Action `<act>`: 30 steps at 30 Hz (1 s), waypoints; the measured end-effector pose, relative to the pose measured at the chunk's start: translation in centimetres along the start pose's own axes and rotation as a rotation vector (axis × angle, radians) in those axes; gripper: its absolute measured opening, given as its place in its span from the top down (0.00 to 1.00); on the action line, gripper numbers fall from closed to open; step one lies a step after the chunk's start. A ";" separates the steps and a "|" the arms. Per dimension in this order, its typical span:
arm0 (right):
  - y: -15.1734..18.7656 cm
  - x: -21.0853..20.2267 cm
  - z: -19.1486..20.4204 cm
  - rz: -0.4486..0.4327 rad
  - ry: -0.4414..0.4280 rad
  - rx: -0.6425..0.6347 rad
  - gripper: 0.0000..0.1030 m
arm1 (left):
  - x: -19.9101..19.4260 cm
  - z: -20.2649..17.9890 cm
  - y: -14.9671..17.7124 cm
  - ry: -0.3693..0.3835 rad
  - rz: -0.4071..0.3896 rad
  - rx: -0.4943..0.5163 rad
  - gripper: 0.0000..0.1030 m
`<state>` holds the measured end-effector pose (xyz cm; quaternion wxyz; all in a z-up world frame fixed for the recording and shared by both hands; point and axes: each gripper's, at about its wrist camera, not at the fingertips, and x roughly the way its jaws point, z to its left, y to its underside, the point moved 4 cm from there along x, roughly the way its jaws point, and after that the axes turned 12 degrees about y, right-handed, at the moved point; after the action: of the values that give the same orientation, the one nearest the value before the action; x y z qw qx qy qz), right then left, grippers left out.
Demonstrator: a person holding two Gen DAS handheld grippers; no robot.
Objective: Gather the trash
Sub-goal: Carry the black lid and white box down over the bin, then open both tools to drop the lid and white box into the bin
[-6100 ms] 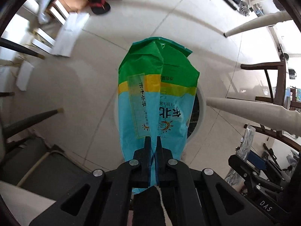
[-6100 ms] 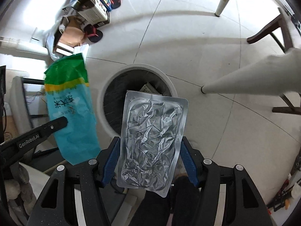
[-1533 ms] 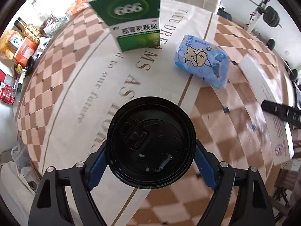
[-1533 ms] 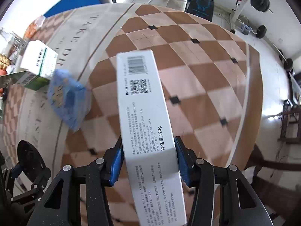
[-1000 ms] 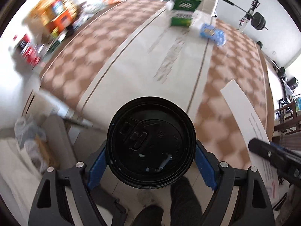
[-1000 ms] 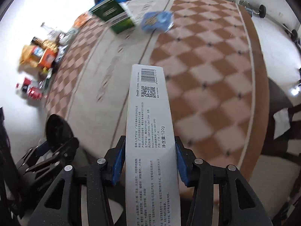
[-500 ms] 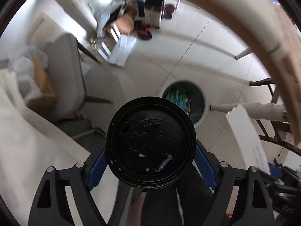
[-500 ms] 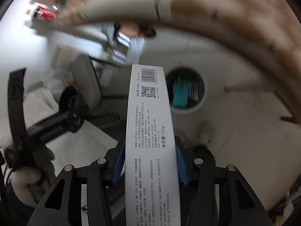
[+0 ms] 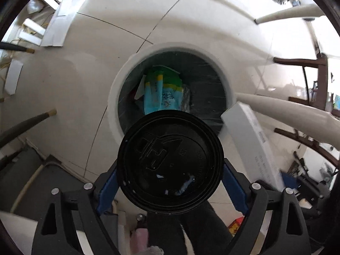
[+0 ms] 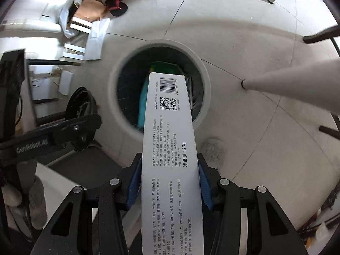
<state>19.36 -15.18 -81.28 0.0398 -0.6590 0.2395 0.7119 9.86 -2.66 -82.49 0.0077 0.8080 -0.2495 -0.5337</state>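
Note:
My left gripper (image 9: 170, 178) is shut on a black plastic cup lid (image 9: 170, 159), held above the near rim of a round white trash bin (image 9: 119, 80). Inside the bin lies a green and blue snack bag (image 9: 161, 93). My right gripper (image 10: 170, 182) is shut on a long white toothpaste box (image 10: 170, 140), whose far end reaches over the bin (image 10: 204, 72). The box also shows at the right of the left wrist view (image 9: 250, 140). The lid and left gripper show at the left of the right wrist view (image 10: 78, 106).
The bin stands on a pale tiled floor. White table legs (image 9: 293, 110) and dark chair legs (image 9: 301, 61) stand to the right. Cardboard, papers and a red and black slipper (image 10: 115, 6) lie at the back left. A grey chair (image 9: 25, 170) is at the near left.
Both grippers swung from the table down toward the floor and closed in on the bin. The bin now looks much larger. Lid and box stay gripped.

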 end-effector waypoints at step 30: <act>-2.2 -1.0 -0.6 -0.111 0.166 0.024 0.00 | -9.5 0.7 6.4 -0.290 -0.251 -0.028 0.03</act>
<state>20.86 -13.22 -80.98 0.0668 -0.7275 0.2136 0.6486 3.81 -4.16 -72.81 -0.0838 0.7473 -0.1379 -0.6446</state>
